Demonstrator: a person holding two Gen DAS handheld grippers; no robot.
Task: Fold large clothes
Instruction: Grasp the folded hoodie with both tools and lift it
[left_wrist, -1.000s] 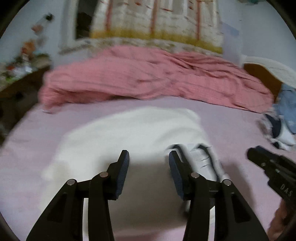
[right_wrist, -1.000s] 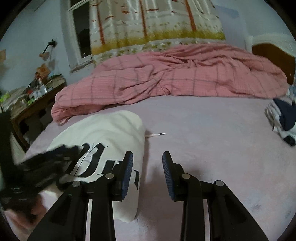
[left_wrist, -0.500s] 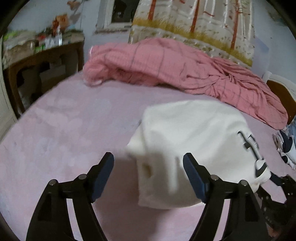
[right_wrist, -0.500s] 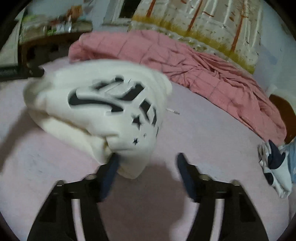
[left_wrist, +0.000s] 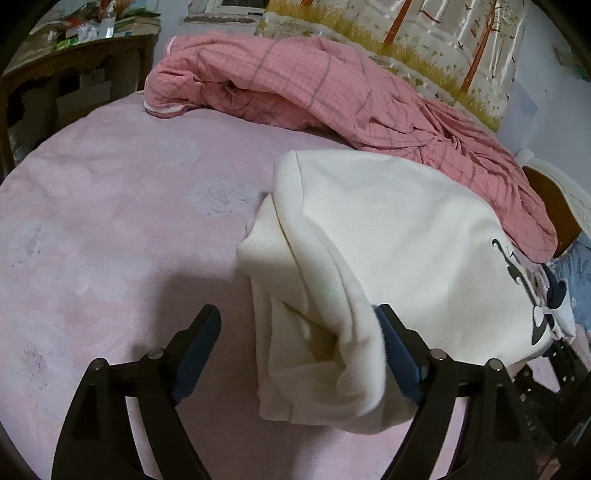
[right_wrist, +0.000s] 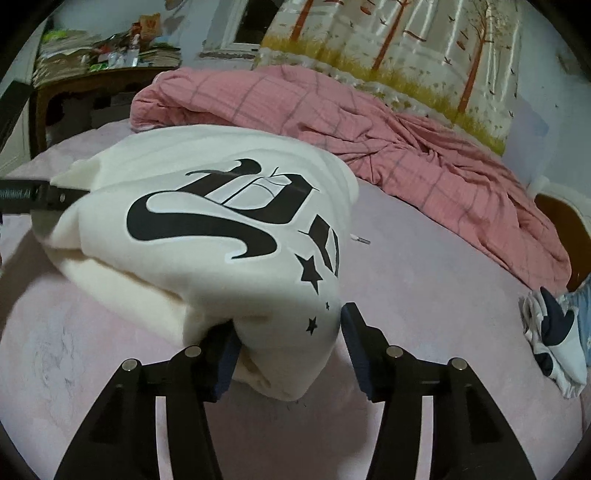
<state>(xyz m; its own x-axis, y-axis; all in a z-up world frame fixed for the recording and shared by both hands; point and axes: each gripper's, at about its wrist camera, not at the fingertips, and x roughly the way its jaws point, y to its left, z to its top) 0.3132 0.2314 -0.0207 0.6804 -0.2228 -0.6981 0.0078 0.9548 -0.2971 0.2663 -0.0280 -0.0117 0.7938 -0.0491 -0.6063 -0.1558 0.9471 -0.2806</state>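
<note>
A cream sweatshirt (left_wrist: 406, 236), folded into a thick bundle, lies on the pink bed sheet (left_wrist: 110, 221). Its black lettering and stars (right_wrist: 207, 221) face up in the right wrist view. My left gripper (left_wrist: 297, 328) is opening around the bundle's plain end. The cloth rests against the right-hand finger and a wide gap shows beside the other. My right gripper (right_wrist: 290, 332) stands open around the printed end, with the fold filling most of the space between its fingers. Each gripper shows as a black shape at the edge of the other's view.
A crumpled pink checked quilt (left_wrist: 332, 85) lies across the far side of the bed. A cluttered wooden desk (left_wrist: 74, 48) stands at the left. Blue and white clothes (right_wrist: 554, 343) are heaped at the right edge near a wooden headboard (right_wrist: 557, 218). A small white stick (right_wrist: 360, 239) lies on the sheet.
Both grippers have sunk toward the bed and rolled, and their jaws have spread wider. Each now has an end of the folded sweatshirt between its fingers; a second ago neither did.
</note>
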